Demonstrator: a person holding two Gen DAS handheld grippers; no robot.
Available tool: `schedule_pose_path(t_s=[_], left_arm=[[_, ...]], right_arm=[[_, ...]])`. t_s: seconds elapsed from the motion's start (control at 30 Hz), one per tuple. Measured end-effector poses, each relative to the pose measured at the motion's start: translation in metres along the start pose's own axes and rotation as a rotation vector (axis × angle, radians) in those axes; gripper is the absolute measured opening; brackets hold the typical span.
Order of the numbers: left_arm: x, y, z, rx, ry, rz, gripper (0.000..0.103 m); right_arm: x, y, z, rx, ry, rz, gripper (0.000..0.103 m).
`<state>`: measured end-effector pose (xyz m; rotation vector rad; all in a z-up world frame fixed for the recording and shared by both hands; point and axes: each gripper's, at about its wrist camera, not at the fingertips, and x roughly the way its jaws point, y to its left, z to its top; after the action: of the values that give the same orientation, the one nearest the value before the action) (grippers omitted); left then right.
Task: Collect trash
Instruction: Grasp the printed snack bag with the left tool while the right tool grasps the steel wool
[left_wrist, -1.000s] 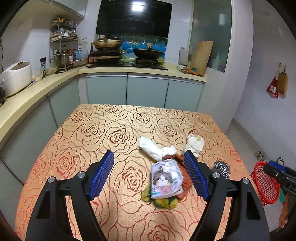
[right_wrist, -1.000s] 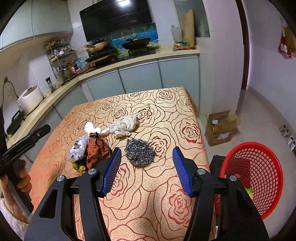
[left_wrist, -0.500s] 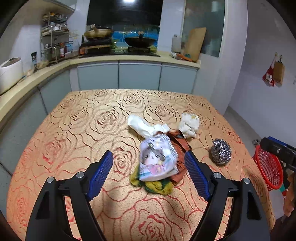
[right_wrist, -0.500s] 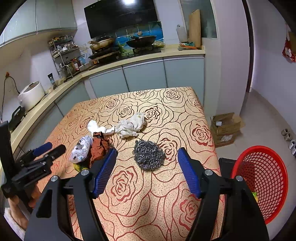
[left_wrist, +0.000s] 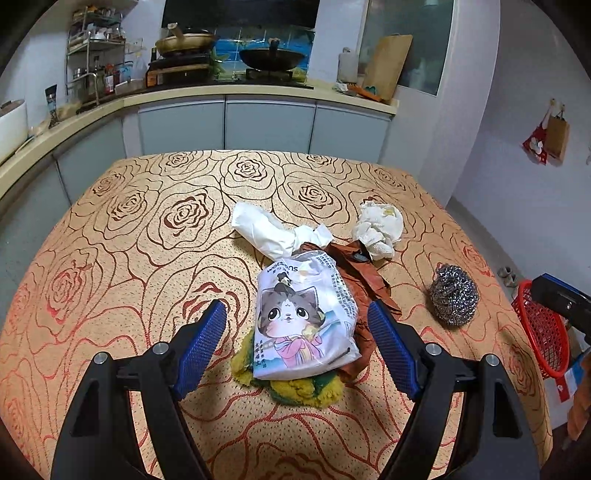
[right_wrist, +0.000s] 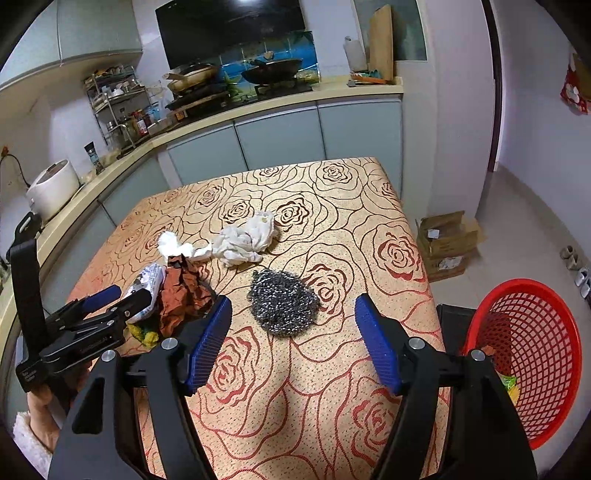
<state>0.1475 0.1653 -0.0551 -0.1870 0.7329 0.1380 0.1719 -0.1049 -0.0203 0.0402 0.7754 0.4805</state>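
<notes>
My left tongs (left_wrist: 297, 332) are spread around a cat-print packet (left_wrist: 304, 325) mid-surface, not pinching it. My right tongs (right_wrist: 293, 334), just widened, frame a steel scourer (right_wrist: 282, 301) near the surface's right edge.

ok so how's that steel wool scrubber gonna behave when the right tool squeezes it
The grey steel wool scrubber is a loose wire tangle, so it will probably compress and spring back rather than stay stiff. It looks light for its bulk. The open right tool should grip it without slipping, since its textured blue pads likely snag the wire.
</notes>
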Motion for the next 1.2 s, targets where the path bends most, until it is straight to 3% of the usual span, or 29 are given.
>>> schedule_pose_path(t_s=[0.13,0.43,0.73,1.2], left_arm=[[0.001,-0.001,-0.003,0.012,0.006,-0.007,0.053],[-0.001,-0.002,-0.007,0.045,-0.01,-0.02,0.045],[-0.013,0.007,-0.004,0.024,-0.037,-0.025,0.042],[-0.049,0.04,0.007,-0.043,-0.116,0.035,0.043]], right_arm=[[0.01,0.0,0.0,-0.002,0.018,0.001,0.067],[0.03,0.01,-0.002,-0.028,0.05,0.007,0.067],[0.054,0.017,-0.004,-0.057,0.089,-0.005,0.067],[0.088,0.027,-0.001,-0.091,0.126,-0.04,0.067]])
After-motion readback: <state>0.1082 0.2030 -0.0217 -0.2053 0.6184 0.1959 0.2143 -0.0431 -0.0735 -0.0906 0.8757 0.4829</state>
